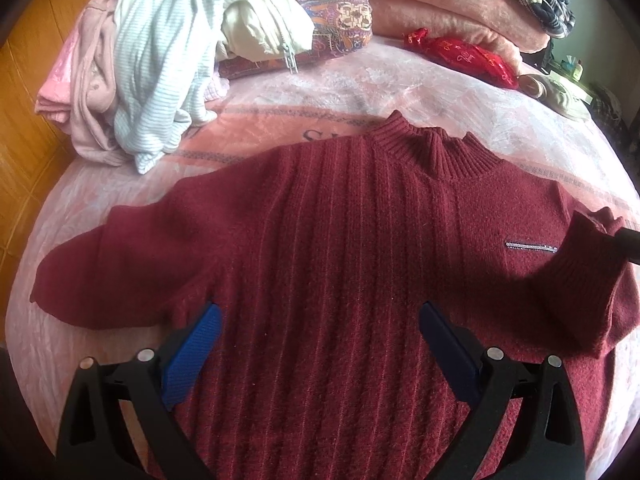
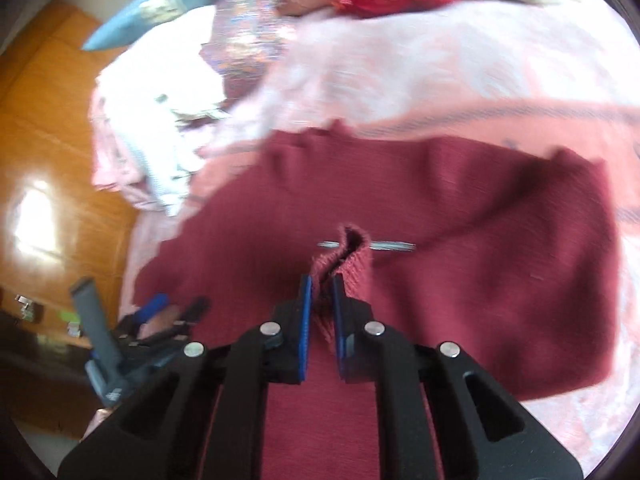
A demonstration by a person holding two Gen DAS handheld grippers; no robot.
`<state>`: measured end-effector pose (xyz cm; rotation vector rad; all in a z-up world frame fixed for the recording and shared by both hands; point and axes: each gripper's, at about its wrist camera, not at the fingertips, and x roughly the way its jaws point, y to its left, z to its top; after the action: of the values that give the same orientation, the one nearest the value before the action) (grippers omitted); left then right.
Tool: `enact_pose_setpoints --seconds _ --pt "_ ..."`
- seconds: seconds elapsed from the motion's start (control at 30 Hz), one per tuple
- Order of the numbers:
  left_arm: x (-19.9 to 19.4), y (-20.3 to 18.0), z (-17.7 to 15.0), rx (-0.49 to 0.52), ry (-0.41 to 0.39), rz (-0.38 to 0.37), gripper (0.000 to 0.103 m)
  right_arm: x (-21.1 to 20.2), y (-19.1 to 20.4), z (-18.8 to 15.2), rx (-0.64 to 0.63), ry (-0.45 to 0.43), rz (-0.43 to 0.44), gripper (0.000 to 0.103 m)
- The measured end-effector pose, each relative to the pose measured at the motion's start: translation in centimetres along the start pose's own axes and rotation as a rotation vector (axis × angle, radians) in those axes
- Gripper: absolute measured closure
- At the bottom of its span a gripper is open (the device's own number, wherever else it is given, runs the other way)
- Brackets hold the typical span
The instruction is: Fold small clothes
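Left wrist view: a dark red sweater (image 1: 340, 248) lies flat on the bed (image 1: 360, 88), collar at 12 o'clock, one sleeve stretched out toward 9 o'clock. The left claw (image 1: 320, 320) hangs over the sweater's lower body with its blue pads spread wide and nothing between them. At 3 o'clock the other sleeve's ribbed cuff (image 1: 588, 256) is lifted and drawn in over the chest, partly covering a small silver label (image 1: 528, 246). A heap of pale clothes (image 1: 132, 80) sits at 10 o'clock, a red pouch (image 1: 460, 56) at 1 o'clock.

Right wrist view: this picture is blurred by motion. The right claw (image 2: 322, 280) is pinched on the cuff, which bunches up between the blue pads just in front of the label, near the centre. The left claw and its handle show at 8 o'clock, beyond the sweater's edge, over the wooden floor (image 2: 48, 120).

Risk, as I judge it: only the thick rib edge is pinched, so a quick pull could let the knit slip free and the sleeve spring back. With the left claw not pressing the body down, the drag may also shift the whole sweater and crease the fold.
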<state>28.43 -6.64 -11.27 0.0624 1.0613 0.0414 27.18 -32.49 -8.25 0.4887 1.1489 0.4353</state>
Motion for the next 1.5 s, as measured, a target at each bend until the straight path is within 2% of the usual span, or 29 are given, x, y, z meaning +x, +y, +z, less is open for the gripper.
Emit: enact_pose_setpoints --seconds 0.07,0.17,0.23,0.37,0.6,0.67,0.73,0.87,0.9,0.93,1.0,1.1,1.27,1.4,1.47,1.5 --pt "0.0 0.3 0.0 -0.006 0.006 -0.004 0.004 2.1 2.0 0.2 -0.037 0.028 0.011 0.089" --pt "0.0 0.6 -0.1 -0.024 0.023 -0.033 0.004 4.6 3.0 0.8 0.004 0.078 0.029 0.070" --pt "0.2 0.5 -0.2 -0.033 0.036 -0.056 0.004 4.4 3.1 0.5 0.006 0.091 0.021 0.070" --pt "1.2 -1.1 -0.7 -0.044 0.103 -0.150 0.004 1.4 1.5 0.4 0.010 0.030 -0.066 0.070" --pt "3.0 -7.2 -3.0 -0.008 0.286 -0.378 0.007 -1.7 -3.5 -0.9 0.052 -0.023 -0.143 0.070" --pt "3.3 -8.8 -3.1 0.000 0.301 -0.400 0.008 -1.8 -4.3 -1.1 0.054 -0.027 -0.143 0.070" --pt "3.3 -9.8 -2.9 0.007 0.287 -0.409 0.012 -2.5 -5.1 -1.6 0.044 -0.033 -0.157 0.070" --pt "2.4 -11.6 -2.7 0.029 0.261 -0.422 0.027 -3.3 -6.1 -2.1 0.037 -0.042 -0.165 0.070" --pt "2.4 -11.9 -2.7 0.034 0.265 -0.443 0.041 -3.6 -6.3 -2.2 0.042 -0.046 -0.165 0.070" --pt "2.6 -12.2 -2.7 0.034 0.271 -0.461 0.048 -3.9 -6.8 -2.3 0.048 -0.050 -0.165 0.070" --pt "2.6 -12.7 -2.8 0.024 0.261 -0.466 0.075 -4.3 -7.4 -2.4 0.063 -0.056 -0.164 0.070" --pt "2.7 -13.4 -3.0 0.009 0.236 -0.485 0.087 -5.2 -8.1 -2.5 0.079 -0.070 -0.162 0.070" --pt "0.2 -11.8 -0.6 -0.033 0.103 -0.501 0.089 -7.0 -9.3 -2.4 0.107 -0.111 -0.157 0.069" --pt "-2.4 -8.0 2.4 -0.059 -0.043 -0.442 0.088 -7.4 -9.9 -2.2 0.133 -0.125 -0.156 0.067" --pt "-2.5 -5.7 3.5 -0.075 -0.074 -0.405 0.088 -7.0 -10.1 -2.1 0.140 -0.115 -0.158 0.065" --pt "-2.3 -4.6 3.7 -0.091 -0.077 -0.386 0.088 -6.7 -10.2 -2.1 0.145 -0.108 -0.160 0.060"
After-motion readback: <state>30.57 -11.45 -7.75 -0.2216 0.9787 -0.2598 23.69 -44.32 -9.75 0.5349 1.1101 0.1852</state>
